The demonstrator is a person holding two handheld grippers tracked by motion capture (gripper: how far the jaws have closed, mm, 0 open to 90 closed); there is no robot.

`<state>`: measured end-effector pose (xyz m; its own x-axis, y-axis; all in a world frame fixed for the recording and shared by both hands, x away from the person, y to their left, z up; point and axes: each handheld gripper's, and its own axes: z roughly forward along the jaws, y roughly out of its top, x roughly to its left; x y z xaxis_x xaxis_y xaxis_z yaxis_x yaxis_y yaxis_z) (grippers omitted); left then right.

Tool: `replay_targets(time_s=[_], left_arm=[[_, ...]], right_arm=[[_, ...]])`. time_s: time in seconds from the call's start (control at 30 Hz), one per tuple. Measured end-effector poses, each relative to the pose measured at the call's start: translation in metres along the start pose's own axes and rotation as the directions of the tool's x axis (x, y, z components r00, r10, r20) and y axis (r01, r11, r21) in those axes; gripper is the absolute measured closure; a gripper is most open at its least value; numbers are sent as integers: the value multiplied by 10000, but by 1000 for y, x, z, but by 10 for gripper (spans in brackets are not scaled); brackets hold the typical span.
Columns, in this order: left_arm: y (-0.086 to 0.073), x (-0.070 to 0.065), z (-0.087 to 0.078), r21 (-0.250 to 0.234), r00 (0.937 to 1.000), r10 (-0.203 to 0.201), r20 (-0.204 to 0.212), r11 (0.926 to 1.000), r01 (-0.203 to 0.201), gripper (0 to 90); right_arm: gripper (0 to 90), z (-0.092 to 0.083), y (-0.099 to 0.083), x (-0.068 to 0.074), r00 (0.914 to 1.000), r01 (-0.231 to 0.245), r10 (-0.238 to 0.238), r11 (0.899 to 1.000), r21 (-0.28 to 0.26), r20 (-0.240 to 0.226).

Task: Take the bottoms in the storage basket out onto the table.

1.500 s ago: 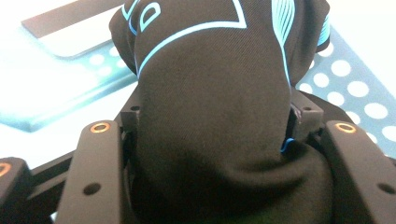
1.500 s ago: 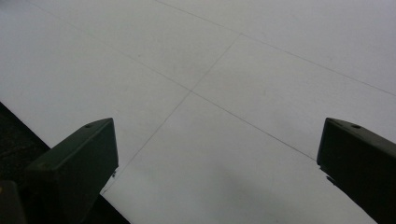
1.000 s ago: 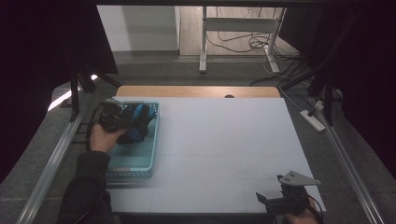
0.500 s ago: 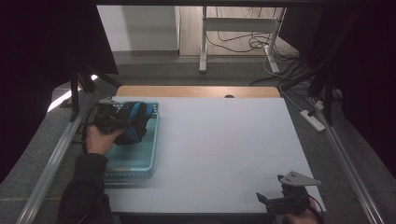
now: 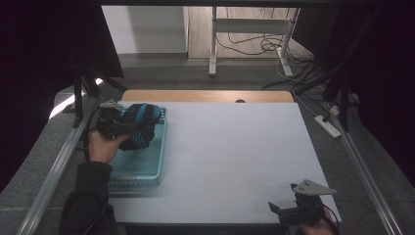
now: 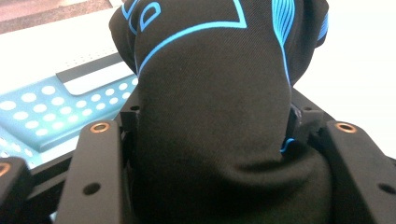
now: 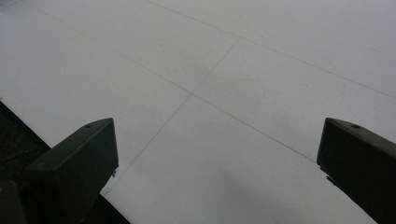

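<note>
A black fabric bundle with bright blue stripes (image 5: 139,126) hangs above the light blue perforated basket (image 5: 142,169) at the table's left. My left gripper (image 5: 128,128) is shut on the bundle and points right across the basket. In the left gripper view the black cloth (image 6: 215,121) bulges between both jaws, with the basket's dotted wall (image 6: 42,109) behind it. My right gripper (image 5: 281,211) rests at the table's near right corner, open, nothing between its fingers (image 7: 79,163) but white tabletop.
The white tabletop (image 5: 235,147) stretches between the basket and the right gripper. A wooden strip (image 5: 205,95) edges the far side. Metal rails (image 5: 54,166) run along both sides, and a power strip (image 5: 329,126) lies on the floor at the right.
My left gripper has lifted the bundle slightly and carried it toward the basket's far end. The right gripper has not moved.
</note>
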<state>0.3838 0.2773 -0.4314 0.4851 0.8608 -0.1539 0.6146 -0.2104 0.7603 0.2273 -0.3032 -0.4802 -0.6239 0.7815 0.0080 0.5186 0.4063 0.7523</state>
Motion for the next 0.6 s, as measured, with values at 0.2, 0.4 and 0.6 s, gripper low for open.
replay_targets(time_s=[0.2,0.4,0.6], left_arm=[[2,-4,0,-54,9999,120,58,9999,-120,421],[5,-9,-4,-157,9996,279,78,9995,-277,421],[10,-17,-8,-293,9987,483,151,9984,-479,420]], right_arm=[[0,0,0,0,10000,3,-3,10000,25,-7],[0,0,0,0,10000,0,0,10000,44,6],[0,0,0,0,10000,7,-7,10000,48,9]])
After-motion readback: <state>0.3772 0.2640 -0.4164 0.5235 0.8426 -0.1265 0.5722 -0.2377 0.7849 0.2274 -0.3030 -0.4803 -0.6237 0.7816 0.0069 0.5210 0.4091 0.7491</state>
